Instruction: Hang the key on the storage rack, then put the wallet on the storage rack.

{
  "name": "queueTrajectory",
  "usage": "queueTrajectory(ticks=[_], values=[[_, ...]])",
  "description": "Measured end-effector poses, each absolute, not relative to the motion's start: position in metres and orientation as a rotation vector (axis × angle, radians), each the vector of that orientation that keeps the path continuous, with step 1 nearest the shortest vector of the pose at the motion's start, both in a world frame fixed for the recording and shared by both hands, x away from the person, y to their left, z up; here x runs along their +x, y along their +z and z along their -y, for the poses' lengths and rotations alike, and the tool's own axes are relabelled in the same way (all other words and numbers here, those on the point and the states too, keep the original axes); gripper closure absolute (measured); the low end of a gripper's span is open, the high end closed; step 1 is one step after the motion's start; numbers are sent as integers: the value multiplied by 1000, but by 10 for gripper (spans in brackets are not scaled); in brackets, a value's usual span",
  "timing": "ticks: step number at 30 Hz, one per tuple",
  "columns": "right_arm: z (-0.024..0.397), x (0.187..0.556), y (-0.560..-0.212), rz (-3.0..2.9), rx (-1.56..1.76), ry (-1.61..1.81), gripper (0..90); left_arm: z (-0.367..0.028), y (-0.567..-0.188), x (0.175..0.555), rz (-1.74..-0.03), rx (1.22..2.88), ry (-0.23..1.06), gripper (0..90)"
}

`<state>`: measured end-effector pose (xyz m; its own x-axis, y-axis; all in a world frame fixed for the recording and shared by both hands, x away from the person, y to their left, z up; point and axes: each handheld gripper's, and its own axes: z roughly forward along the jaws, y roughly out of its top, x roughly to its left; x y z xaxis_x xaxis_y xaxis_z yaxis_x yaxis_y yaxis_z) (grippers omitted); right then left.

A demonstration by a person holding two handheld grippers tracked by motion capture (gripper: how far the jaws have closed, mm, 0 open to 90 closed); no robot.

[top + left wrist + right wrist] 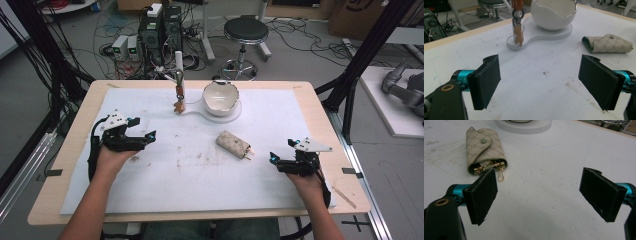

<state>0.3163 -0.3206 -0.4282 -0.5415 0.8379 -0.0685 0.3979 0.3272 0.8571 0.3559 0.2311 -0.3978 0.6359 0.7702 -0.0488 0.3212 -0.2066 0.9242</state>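
A beige patterned key pouch (232, 144) lies on the white mat, right of centre, its gold clasps (489, 167) poking out of the open end. A white stand (216, 111) at the back carries an eggshell-shaped bowl (220, 96) and a post with a hanging orange key charm (179, 104). My left gripper (142, 136) hovers at the left, open, nothing between its jaws; the charm (518, 35) and bowl (554, 13) lie ahead of it. My right gripper (278, 159) rests at the right, open and empty, with the pouch (484, 146) just beyond its left jaw.
The white mat (165, 170) covers most of the wooden table (75, 140) and has brownish stains near its middle. Beyond the table stand a black stool (245, 32), computer boxes (160, 30) and cables on the floor.
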Motion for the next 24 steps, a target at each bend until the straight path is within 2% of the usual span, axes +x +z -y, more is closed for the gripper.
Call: queueTrajectory(ticks=[11,24], values=[[316,320,-427,-2091,1074,1138,151,-244,-404,352,-903,1777,514,178],[291,335,-426,-2147,1007,1156,151,-263,-411,339,-948,1776,524,178]])
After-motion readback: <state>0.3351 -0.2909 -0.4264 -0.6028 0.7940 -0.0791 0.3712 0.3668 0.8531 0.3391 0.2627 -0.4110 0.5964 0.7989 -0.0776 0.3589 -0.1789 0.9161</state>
